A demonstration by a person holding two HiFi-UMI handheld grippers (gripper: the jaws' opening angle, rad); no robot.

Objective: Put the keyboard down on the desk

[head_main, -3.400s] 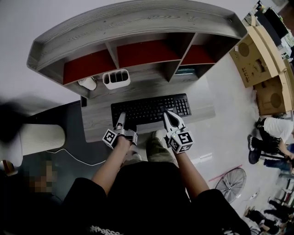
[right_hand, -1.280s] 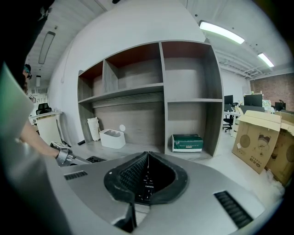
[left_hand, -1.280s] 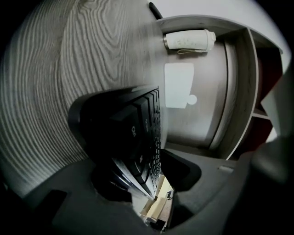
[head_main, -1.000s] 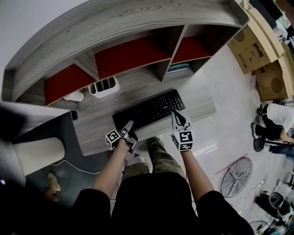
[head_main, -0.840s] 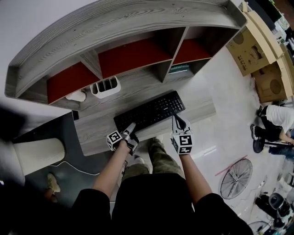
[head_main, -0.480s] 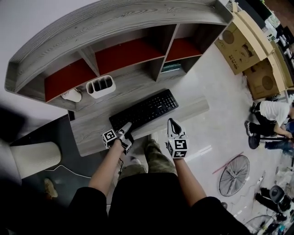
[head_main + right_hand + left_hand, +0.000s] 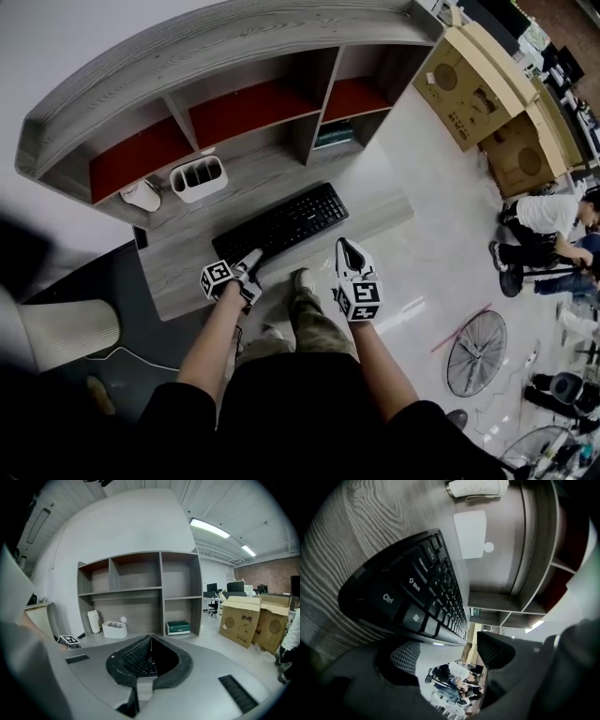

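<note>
The black full-width keyboard lies flat on the grey wood-grain counter, near its front edge. The left tool has just been opening and stands released, jaws wide beside the keyboard's near corner, nothing gripped. The right tool, clenched on nothing, has drawn back off the counter. Placement appears complete; only withdrawal remains.

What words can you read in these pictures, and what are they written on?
"Ctrl": on the corner key of the keyboard.
"Shift": on the long key next to it.
"Caps Lock": on the third key along.
Other key letters: too small or blurred to read.
Cardboard boxes: print too small to read.
Green box on the shelf: label too blurred to read.
</note>
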